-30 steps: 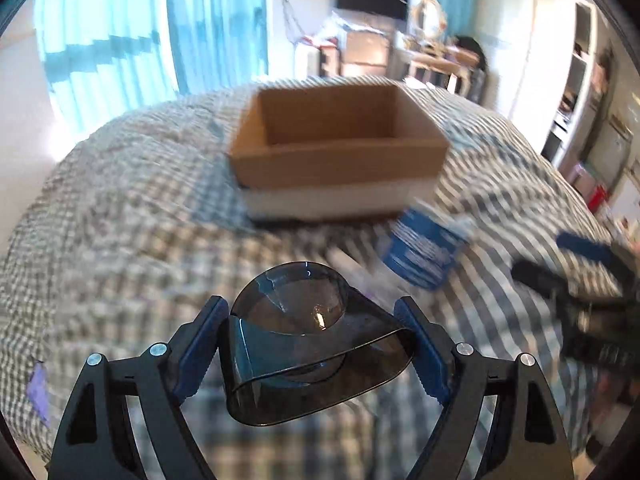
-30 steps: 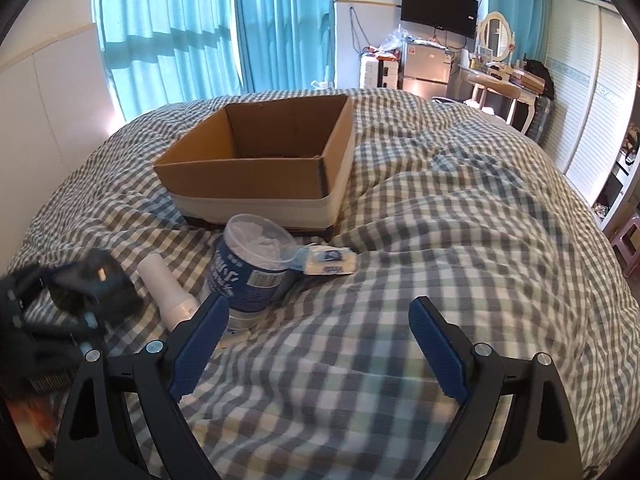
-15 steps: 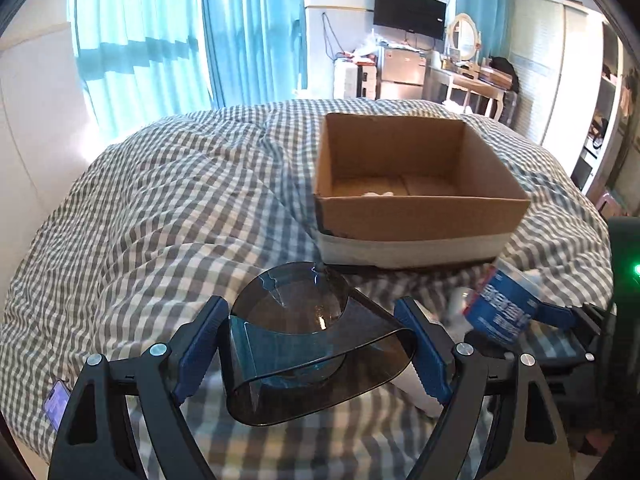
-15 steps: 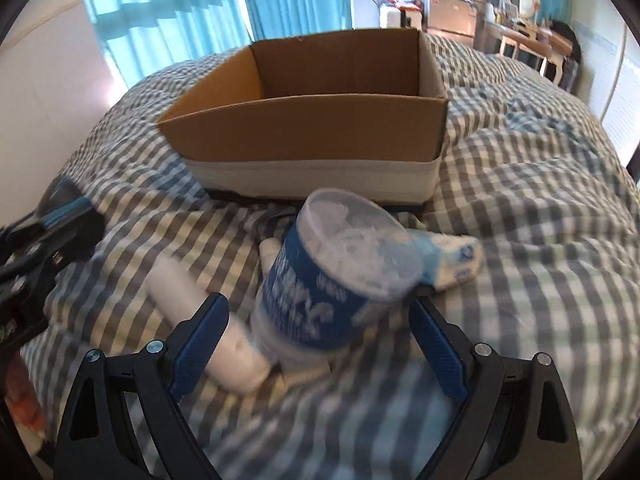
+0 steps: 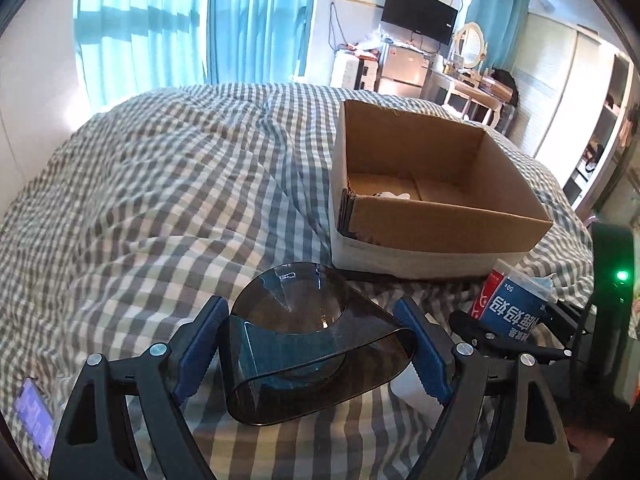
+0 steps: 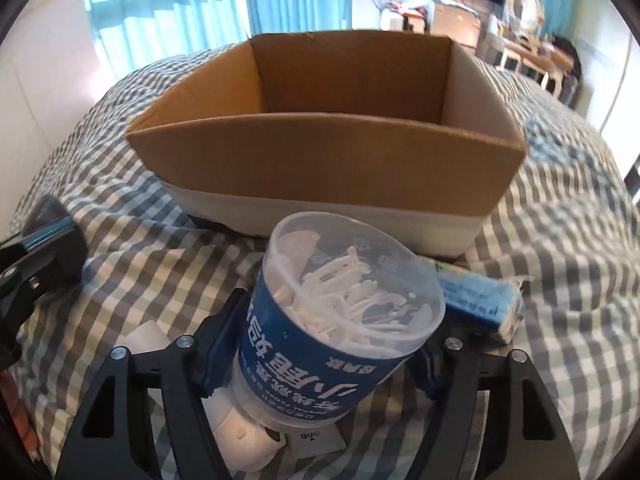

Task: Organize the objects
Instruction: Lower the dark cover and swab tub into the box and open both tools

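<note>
Having just closed its jaws around the floss-pick tub point(image 6: 340, 316), the right gripper point(image 6: 320, 352) can now lift it toward the cardboard box point(image 6: 320, 160), while the left gripper point(image 5: 312, 356) holds a smoky plastic dish point(image 5: 312, 344).

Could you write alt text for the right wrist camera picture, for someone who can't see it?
The right gripper has just closed its blue fingers around a clear tub of dental floss picks with a blue label, on a grey checked duvet. Just behind stands an open cardboard box; a small blue packet lies to the tub's right.
</note>
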The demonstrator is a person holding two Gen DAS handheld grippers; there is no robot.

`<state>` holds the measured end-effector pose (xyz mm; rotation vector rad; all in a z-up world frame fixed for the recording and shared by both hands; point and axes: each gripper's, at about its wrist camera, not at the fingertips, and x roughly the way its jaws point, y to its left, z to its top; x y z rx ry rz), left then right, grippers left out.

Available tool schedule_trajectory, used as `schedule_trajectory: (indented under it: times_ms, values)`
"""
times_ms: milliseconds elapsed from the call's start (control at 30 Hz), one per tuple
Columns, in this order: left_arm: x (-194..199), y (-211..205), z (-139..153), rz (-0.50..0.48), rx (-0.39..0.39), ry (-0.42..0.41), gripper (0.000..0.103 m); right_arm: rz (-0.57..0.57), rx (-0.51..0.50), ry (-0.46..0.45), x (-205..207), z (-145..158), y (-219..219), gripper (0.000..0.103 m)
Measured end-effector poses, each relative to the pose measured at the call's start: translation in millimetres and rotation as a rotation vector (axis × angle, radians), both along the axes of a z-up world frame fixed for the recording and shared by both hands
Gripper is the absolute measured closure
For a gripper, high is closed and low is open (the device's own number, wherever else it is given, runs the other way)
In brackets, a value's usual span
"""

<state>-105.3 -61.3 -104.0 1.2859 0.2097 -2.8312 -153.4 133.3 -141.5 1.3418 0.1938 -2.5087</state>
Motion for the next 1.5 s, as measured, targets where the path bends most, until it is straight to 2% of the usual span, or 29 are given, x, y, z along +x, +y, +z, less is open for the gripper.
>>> schedule_trajectory:
  times_ms: [200, 333, 667, 900, 1067, 1267, 1500]
  values:
    - [3.1, 0.3, 2.7, 0.001, 0.009, 0.011, 0.017, 0.025, 0.026, 0.063, 8.2, 18.6, -4.8, 0.034]
    - [7.3, 0.7, 10.8, 0.015, 0.013, 0.024, 0.017, 0.025, 0.05, 0.17, 17.9, 47.0, -4.3, 0.034]
    - [15.7, 18.4, 59.6, -0.01, -0.035, 0.115, 0.017, 0.018, -0.059, 0.285, 22.8, 121.2, 28.3, 0.034]
    - [-9.1, 42.2, 102.6, -0.045, -0.096, 0.19, 0.017, 0.048, -0.072, 0.381, 12.6, 174.9, 39.0, 0.034]
    - [-39.1, 55.1, 118.0, -0.068, -0.127, 0.219, 0.017, 0.068, -0.069, 0.428, -6.5, 202.0, 34.8, 0.034]
    - [-77.7, 61.3, 117.3, -0.091, -0.128, 0.247, 0.017, 0.075, -0.074, 0.429, -48.6, 211.4, 27.4, 0.034]
    - [-140.0, 59.1, 85.8, -0.121, -0.116, 0.168, 0.017, 0.087, -0.056, 0.367, -116.9, 191.2, 21.0, 0.034]
